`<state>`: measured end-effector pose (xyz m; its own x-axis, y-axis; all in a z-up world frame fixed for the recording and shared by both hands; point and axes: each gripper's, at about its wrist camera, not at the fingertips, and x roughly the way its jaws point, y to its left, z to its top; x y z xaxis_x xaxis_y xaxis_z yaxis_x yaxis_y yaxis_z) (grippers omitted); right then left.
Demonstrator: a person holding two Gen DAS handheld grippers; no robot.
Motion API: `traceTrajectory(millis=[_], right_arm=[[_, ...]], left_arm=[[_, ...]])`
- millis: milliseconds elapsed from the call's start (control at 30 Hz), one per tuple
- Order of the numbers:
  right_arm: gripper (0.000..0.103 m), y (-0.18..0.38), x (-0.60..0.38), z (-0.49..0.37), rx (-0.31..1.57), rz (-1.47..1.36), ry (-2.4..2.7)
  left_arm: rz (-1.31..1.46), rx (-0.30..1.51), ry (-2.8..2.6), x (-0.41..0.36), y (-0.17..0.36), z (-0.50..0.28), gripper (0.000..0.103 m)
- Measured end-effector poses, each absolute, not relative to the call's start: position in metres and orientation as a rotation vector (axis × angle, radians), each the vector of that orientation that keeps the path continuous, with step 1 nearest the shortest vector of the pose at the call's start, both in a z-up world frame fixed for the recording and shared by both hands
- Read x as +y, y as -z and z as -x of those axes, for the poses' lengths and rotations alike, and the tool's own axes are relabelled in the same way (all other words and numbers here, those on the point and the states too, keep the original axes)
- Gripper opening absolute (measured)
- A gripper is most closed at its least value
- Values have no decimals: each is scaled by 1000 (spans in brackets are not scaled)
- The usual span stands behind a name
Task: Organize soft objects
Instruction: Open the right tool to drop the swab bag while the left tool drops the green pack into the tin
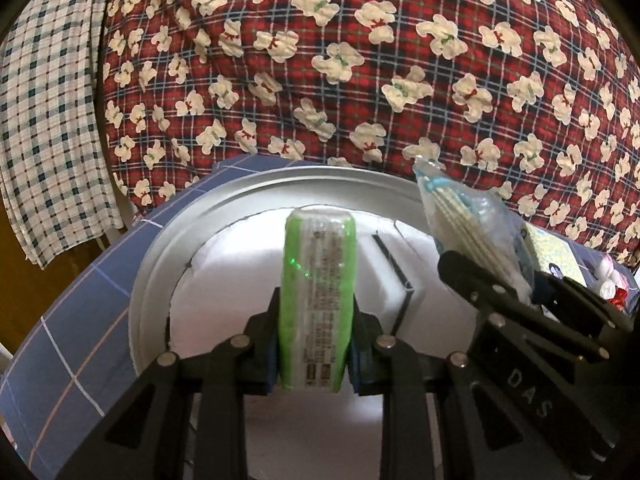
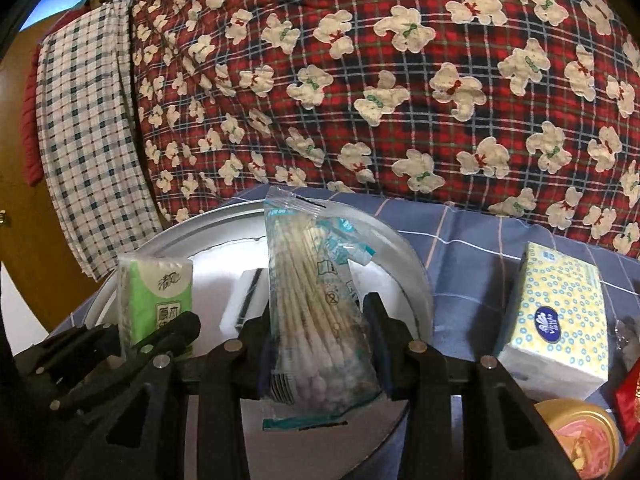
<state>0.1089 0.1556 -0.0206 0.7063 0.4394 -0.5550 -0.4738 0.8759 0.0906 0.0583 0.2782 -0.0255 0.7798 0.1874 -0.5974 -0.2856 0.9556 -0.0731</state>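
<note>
two packs held over the round tray, ready to set down

we have the left tongs (image 1: 314,344) clenched on the green tissue pack (image 1: 318,292), standing on edge in the middle of the frame over the round tray (image 1: 160,256), while the right tongs (image 2: 320,356) grasp the bag of cotton swabs (image 2: 316,312) at its lower end, just right of the tissue pack. to do this well, we judge we should lower each pack until it rests on the tray's white floor before letting go, keeping the two apart. the tissue pack is bright green with a printed clear side; the swab bag is crinkly clear plastic with pale sticks inside. a yellow tissue pack (image 2: 558,316) lies on the blue sheet (image 2: 460,256) at the right.
</note>
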Motion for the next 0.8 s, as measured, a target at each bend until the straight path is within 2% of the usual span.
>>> traceTrajectory(millis=[433,500,533,567,600,667,733,767,800], right_arm=[[47,19,153,-107,582,44,-562],[60,15,148,-103,549,26,-559],[72,13,145,-100,527,15,-548],[78,10,139,-96,495,-3,-528],[78,7,134,-92,463,-21,-512],[78,0,125,-84,402,-45,-477],[79,-4,119,-79,359,-52,-434],[79,-5,116,-78,346,-56,-416],[79,-6,115,-78,342,-61,-404]], left_arm=[[154,620,-292,279,25,-56,26],[147,618,-303,278,24,-56,27],[144,615,-309,278,24,-55,31],[138,609,-320,277,23,-54,40],[131,602,-330,276,22,-53,46],[122,580,-369,275,20,-48,81],[137,545,-399,276,17,-42,98],[150,530,-407,277,16,-39,103],[161,524,-416,279,16,-37,103]])
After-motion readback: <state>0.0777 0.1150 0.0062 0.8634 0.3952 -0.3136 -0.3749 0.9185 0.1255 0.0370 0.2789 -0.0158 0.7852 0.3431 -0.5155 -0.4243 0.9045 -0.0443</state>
